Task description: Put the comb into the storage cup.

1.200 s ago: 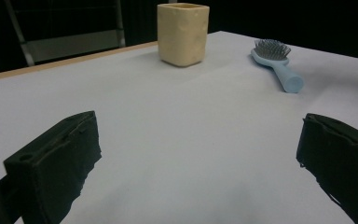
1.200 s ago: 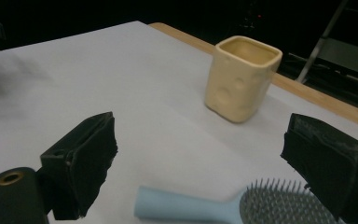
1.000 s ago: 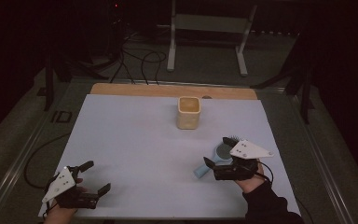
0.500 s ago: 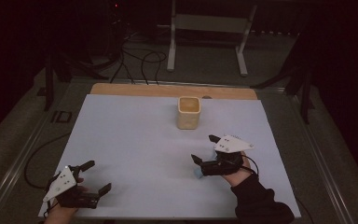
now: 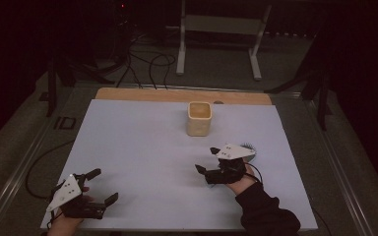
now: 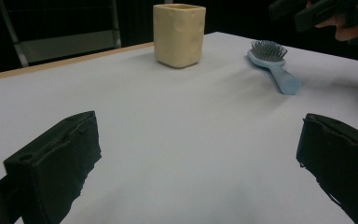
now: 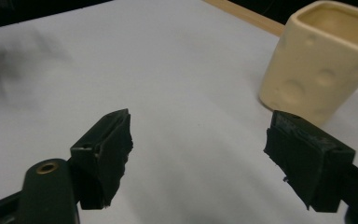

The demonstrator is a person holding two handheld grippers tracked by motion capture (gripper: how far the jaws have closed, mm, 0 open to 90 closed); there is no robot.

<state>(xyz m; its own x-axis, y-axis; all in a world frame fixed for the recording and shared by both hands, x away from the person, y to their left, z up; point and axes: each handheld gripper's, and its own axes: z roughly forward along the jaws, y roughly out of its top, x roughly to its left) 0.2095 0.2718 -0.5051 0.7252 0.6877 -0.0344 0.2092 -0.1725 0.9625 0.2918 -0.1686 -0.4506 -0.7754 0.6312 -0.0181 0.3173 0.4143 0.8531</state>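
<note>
A cream square cup (image 5: pixel 198 118) (image 6: pixel 179 35) (image 7: pixel 319 60) stands upright at the back middle of the white table (image 5: pixel 138 147). A light blue hairbrush (image 6: pixel 272 65) lies flat to its right, bristles up; from above only its head (image 5: pixel 250 147) peeks out behind my right gripper. My right gripper (image 5: pixel 205 160) (image 7: pixel 198 149) hovers open and empty just left of the brush, jaws pointing toward the cup. My left gripper (image 5: pixel 104 186) (image 6: pixel 196 158) rests open and empty at the near left corner. My right gripper (image 6: pixel 317 11) also appears above the brush in the left gripper view.
A strip of bare wood (image 5: pixel 177 95) runs along the table's far edge. Behind it stand a metal frame (image 5: pixel 216 39) and loose cables (image 5: pixel 142 61) on the floor. The white sheet's wide middle (image 5: pixel 142 162) lies between my grippers.
My right gripper has shifted left and a little toward the cup, now covering the brush's handle seen earlier. The left gripper, the cup and the brush have stayed put.
</note>
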